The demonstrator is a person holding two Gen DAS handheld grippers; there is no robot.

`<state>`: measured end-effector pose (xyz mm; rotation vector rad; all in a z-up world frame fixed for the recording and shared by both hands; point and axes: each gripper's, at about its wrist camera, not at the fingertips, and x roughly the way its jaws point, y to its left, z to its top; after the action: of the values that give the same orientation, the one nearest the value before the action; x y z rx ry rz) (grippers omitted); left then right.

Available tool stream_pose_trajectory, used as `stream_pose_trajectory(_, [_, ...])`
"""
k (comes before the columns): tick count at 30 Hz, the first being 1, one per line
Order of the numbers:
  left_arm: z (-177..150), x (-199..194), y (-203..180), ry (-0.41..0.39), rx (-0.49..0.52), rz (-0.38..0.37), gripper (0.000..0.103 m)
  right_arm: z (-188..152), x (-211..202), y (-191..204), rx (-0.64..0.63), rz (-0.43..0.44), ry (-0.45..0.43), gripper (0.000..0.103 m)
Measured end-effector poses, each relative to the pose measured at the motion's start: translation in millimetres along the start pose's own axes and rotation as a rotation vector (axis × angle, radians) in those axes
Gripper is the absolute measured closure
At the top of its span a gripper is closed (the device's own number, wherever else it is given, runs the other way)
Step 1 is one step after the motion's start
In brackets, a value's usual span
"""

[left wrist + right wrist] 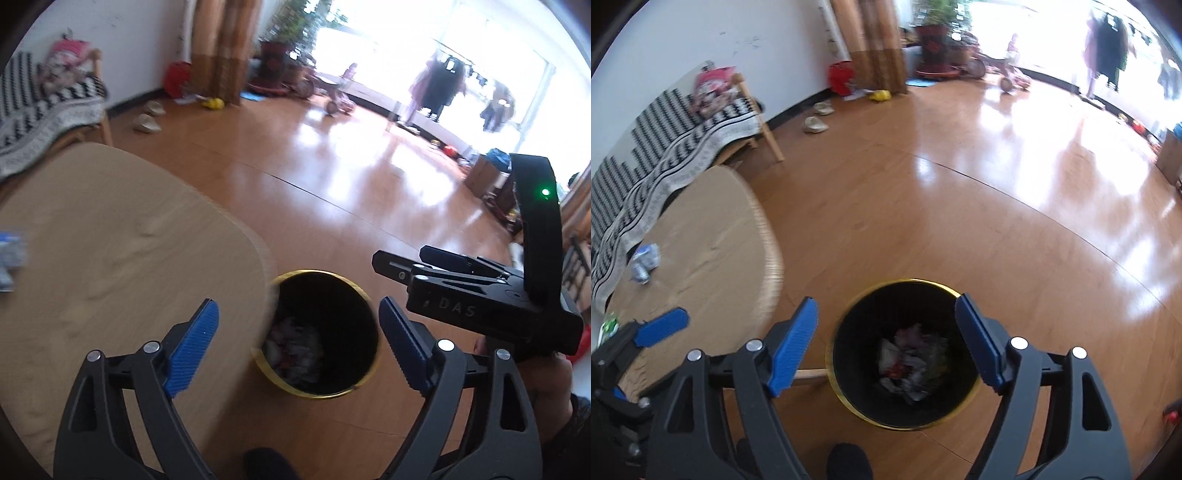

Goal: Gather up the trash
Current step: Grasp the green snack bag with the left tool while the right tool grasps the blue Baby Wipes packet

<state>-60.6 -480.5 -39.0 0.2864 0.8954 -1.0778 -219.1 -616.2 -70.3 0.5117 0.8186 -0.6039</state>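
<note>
Both grippers are up over the bin, and both are spread wide with nothing between the blue pads. The left gripper [299, 336] hangs with its fingers well apart, one pad over the edge of the wooden table [110, 240], the other over the far side of the trash bin [364, 384]. The right gripper [886, 343] is just as wide, straddling the bin's [846, 391] mouth from above, touching nothing.

The bin is black inside with a gold rim, standing on the wooden floor [960, 221] right against the table's rounded edge. Down at the bottom sits a heap of crumpled trash [912, 365], white and red scraps, blurry but clearly there; the left wrist view catches the same pile [295, 347] from nearer the table side.

Now the differences. The left view shows the right gripper's [399, 267] black body from the side, a green light glowing on its upright mount, with the person's hand [546, 373] wrapped underneath. It clips just a blurred blue-and-white scrap [11, 258] at the table's far left edge. The right view opens that up: the crumpled blue-and-white wrapper [644, 262] lies on the table [713, 236] well away from the bin, something green and white [609, 326] peeks at the left rim, and one blue pad of the left gripper [663, 326] pokes in over the tabletop.
</note>
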Motion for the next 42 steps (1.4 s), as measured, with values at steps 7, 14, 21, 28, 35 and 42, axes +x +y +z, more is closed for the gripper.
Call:
stream_pose_trajectory(7, [-19.6,-81.5,80.5,-0.071,-0.097,0.136,0.017,5.8,3.0,127.3,-0.172,0.136,-0.005,0.028])
stream_pose_trajectory(14, [-58.3,-172.7,195.4,-0.134,-0.273,0.312,0.016,-4.1,11.7,264.7,-0.317,0.276,0.024,0.028])
stream_pose_trajectory(21, [-118.9,-261.9,317.8,-0.198,-0.432,0.550,0.016,-21.7,16.2,366.1,-0.438,0.362,0.044,0.028])
stream_pose_trajectory(28, [-165.0,-282.6,423.7,-0.139,-0.546,0.566,0.017,-27.7,39.1,414.5,-0.484,0.367,0.077,0.028])
stream_pose_trajectory(35, [-160.0,-248.0,461.8,-0.064,-0.482,0.499,0.028,-21.5,60.7,420.5,-0.469,0.361,0.102,0.028])
stream_pose_trajectory(42, [-166.9,-225.6,470.6,-0.020,-0.495,0.434,0.072,-11.8,76.4,422.2,-0.436,0.373,0.115,0.029])
